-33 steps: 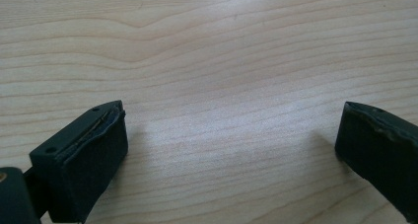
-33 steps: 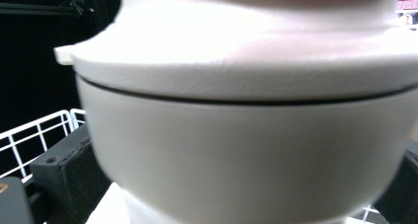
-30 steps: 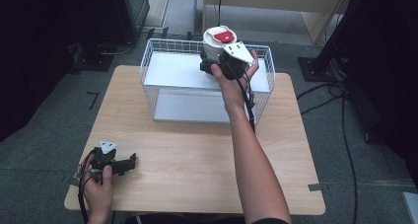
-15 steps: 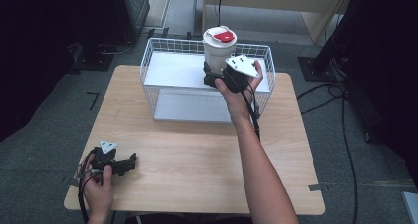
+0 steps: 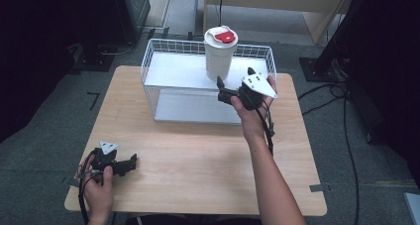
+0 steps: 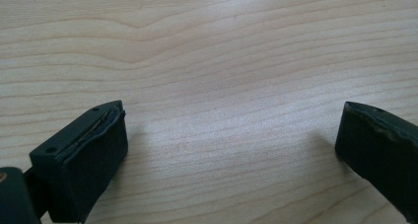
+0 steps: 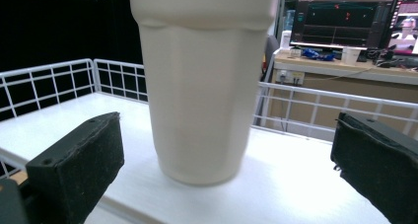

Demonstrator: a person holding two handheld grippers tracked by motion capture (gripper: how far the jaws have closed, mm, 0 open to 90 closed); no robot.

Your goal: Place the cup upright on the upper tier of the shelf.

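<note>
Cup (image 5: 220, 54): cream tumbler with a white lid and red tab, standing upright on the white floor of the wire basket (image 5: 148, 69), toward the basket's far right side.
Cup axis: long axis vertical; in the right gripper view the body (image 7: 204, 81) stands centred ahead of the jaws and touches neither pad.
Right gripper (image 5: 221, 88): jaws wide apart, holding nothing; positioned just beside the cup's base on the person's side, at the basket's near rim.
Key relation: the cup lies straight ahead of the right gripper, between the lines of its two jaws; judged, a straight pull-back clears it, a straight advance re-grips it.
Nearer hand: the right; the left is well apart.
Left gripper (image 5: 130, 161): jaws apart, empty, resting low over the bare wooden table (image 5: 198, 150) at its near left corner; the left gripper view shows wood grain (image 6: 222, 86) between the pads.
Change from earlier frames: the right gripper was clamped high on the cup, carrying it above the basket; the cup now stands free and the gripper has dropped back toward the person. Left gripper unchanged.
</note>
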